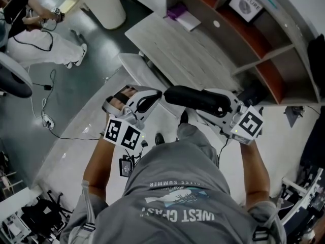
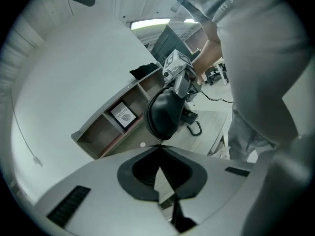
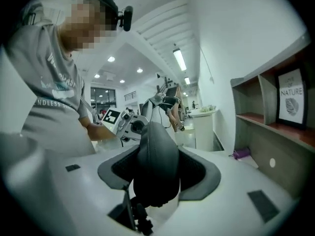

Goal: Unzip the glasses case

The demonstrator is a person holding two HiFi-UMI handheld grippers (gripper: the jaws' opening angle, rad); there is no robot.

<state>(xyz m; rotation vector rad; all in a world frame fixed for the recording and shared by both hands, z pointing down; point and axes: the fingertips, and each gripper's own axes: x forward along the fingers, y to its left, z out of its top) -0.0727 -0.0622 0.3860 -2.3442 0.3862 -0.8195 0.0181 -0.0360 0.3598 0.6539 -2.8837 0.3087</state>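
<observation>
Right gripper (image 3: 156, 177) clamps wide around the glasses case (image 3: 157, 144); left gripper (image 2: 160, 150), pinched shut, touches its end.

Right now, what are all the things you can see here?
glasses case: one, black, up in the air between both grippers
table: one, pale wood, ahead
purple thing: one, purple, table's far end
shelf: one, brown and grey, right of the table
framed picture: one, white, on the shelf
round stand: one, white, beyond the table
another person: one, white trousers, far left
cables: several, dark, on the floor
shirt: one, grey, on the person
left gripper: one, white, shut, tip at the case
right gripper: one, white, clamped on the case
</observation>
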